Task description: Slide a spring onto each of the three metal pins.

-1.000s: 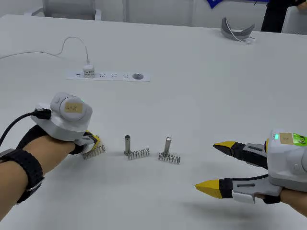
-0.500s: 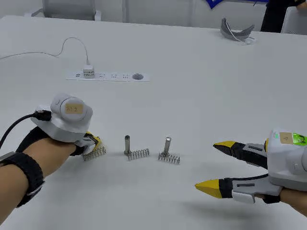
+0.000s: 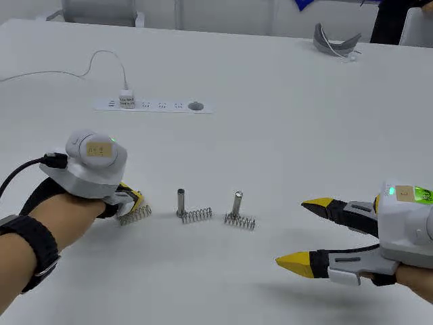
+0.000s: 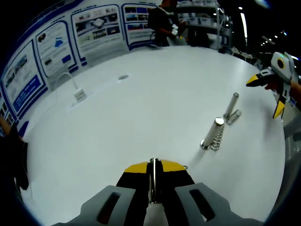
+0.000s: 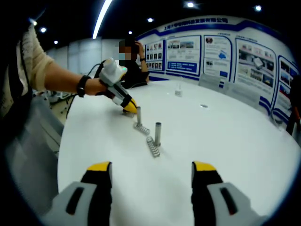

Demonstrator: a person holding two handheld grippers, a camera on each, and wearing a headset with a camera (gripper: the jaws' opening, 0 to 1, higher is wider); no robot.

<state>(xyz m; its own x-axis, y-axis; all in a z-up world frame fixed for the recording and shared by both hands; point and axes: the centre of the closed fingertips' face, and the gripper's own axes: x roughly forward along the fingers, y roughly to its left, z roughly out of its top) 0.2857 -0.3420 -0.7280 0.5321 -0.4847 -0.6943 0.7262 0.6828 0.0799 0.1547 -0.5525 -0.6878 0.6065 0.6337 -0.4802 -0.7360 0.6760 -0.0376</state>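
Left gripper (image 3: 130, 200): jaws closed tight on a thin metal pin (image 4: 153, 176), clamped between the yellow tips, which are down at the tabletop.
Left spring (image 3: 134, 214): lies on its side on the table, just beside the left gripper's tips and on their right in the head view; whether it touches them I cannot tell.
Middle pin (image 3: 180, 201): stands upright and bare, between the two grippers; the middle spring (image 3: 196, 215) lies flat at its base.
Right pin (image 3: 237, 202): upright and bare, nearer the right gripper but well apart from it; the right spring (image 3: 240, 221) lies at its foot.
Right gripper (image 3: 306, 232): jaws spread wide with nothing between them, pointing towards the pins.
Table (image 3: 284, 122): white, with a power strip (image 3: 154, 105) at the far side and a white charger (image 3: 126, 101) plugged in.
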